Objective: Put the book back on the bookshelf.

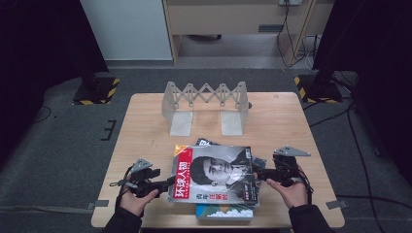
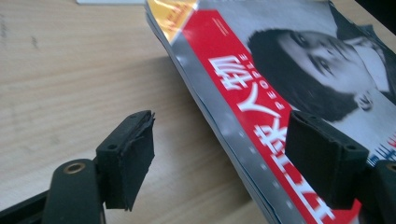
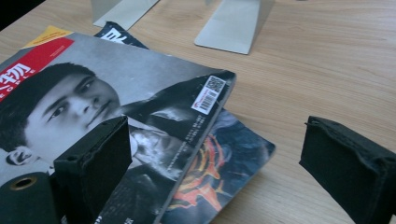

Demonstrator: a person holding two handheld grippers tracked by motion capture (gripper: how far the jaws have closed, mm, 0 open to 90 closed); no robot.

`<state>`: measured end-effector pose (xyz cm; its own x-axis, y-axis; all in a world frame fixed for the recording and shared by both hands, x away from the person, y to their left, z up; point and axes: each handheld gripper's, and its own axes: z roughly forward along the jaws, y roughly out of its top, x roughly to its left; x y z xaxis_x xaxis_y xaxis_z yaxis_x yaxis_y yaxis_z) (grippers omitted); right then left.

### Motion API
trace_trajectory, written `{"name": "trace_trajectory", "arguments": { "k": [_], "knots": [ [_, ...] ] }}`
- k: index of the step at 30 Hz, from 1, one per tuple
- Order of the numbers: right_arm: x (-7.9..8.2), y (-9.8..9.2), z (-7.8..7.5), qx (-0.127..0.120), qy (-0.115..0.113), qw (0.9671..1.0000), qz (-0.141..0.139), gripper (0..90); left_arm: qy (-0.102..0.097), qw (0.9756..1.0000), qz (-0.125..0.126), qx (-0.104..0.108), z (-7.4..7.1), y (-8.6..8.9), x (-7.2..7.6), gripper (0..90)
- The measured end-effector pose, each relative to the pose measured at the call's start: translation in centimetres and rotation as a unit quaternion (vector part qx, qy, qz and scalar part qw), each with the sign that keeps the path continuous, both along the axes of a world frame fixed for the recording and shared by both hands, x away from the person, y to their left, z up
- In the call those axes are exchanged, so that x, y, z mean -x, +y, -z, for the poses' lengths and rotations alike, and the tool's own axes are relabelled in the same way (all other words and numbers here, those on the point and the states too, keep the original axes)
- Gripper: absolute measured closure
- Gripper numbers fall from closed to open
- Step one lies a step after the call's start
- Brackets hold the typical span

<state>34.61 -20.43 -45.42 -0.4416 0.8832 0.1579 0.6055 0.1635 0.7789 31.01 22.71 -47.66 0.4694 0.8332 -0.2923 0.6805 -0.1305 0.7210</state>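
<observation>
A stack of magazines lies at the table's near middle. The top magazine (image 1: 214, 172) has a red title band and a black-and-white portrait. My left gripper (image 1: 165, 183) is open at its left edge; in the left gripper view (image 2: 224, 158) the spine (image 2: 224, 121) runs between the two pads, one over the cover, one over bare wood, neither pressing. My right gripper (image 1: 260, 172) is open at the stack's right edge. In the right gripper view (image 3: 219, 168) one pad hangs over the cover (image 3: 116, 79), the other over the table. A lower magazine with orange artwork (image 3: 219, 158) sticks out there.
A grey folding book rack (image 1: 206, 104) with two flat feet stands at the back of the wooden table (image 1: 145, 131). A blue-green magazine (image 1: 224, 212) pokes out near the front edge, a dark one (image 1: 206, 142) toward the rack. Dark stands flank the table.
</observation>
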Motion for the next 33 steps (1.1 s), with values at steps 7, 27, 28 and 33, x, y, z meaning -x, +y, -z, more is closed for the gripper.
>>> {"name": "trace_trajectory", "arguments": {
  "k": [7, 27, 28, 33],
  "knots": [
    [0.2, 1.4, 1.0, 0.005, 0.008, 0.9997, -0.021, 8.4, 0.014, 0.9997, 0.018, -0.006, 0.5, -0.8, 0.5, 24.0],
    [0.3, 3.5, 3.1, -0.010, 0.045, 0.9967, -0.068, 9.6, 0.076, 0.9946, 0.057, 0.043, 1.9, -1.9, 1.0, 21.6],
    [0.2, 3.5, 3.3, -0.007, 0.041, 0.9967, -0.069, 9.7, 0.081, 0.9938, 0.058, 0.049, 2.0, -1.9, 0.9, 21.5],
    [0.2, 3.6, 3.4, 0.000, 0.037, 0.9966, -0.073, 9.6, 0.112, 0.9880, 0.067, 0.082, 2.5, -2.0, 0.7, 21.6]
  ]
}}
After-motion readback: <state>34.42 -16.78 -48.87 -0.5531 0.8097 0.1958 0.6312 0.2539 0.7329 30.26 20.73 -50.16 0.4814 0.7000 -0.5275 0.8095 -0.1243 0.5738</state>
